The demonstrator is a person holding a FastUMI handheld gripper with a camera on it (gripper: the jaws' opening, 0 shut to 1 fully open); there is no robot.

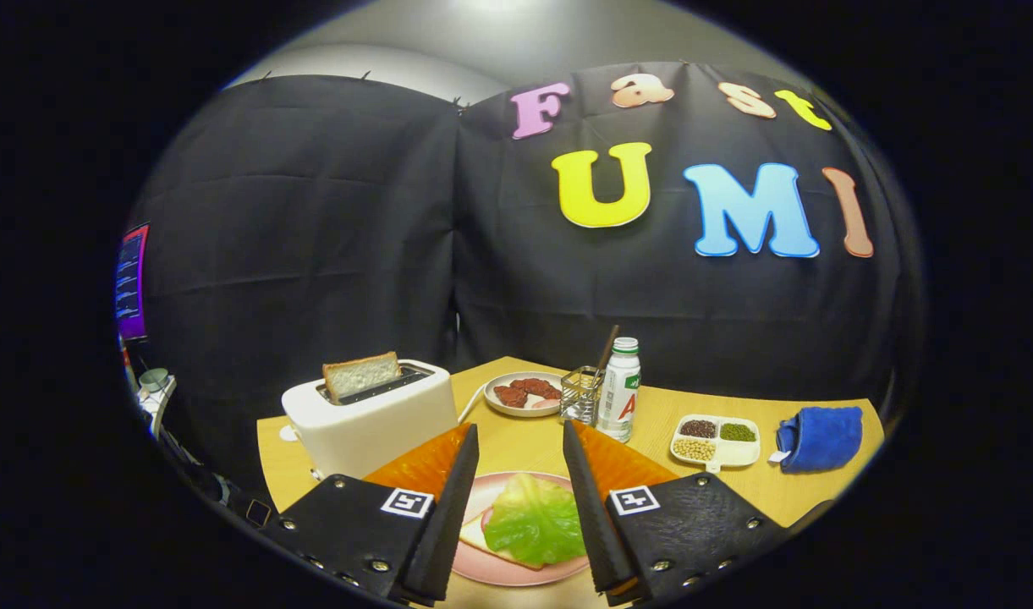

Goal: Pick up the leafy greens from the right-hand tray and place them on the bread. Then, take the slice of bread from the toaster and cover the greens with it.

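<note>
A green leaf (pixel 533 523) lies on a slice of bread (pixel 475 534) on a pink plate (pixel 516 571), low between my fingers. My gripper (pixel 520 438) is open and holds nothing; it hovers above the plate. Beyond the left finger stands a white toaster (pixel 370 421) with a slice of bread (pixel 361 375) sticking up out of its slot.
Ahead of the fingers are a plate of reddish meat (pixel 524 394), a wire holder with a stick (pixel 580 396) and a white bottle (pixel 620 391). To the right lie a divided dish of beans (pixel 716 442) and a blue cloth (pixel 821 436). The wooden table (pixel 516 440) ends near the black wall.
</note>
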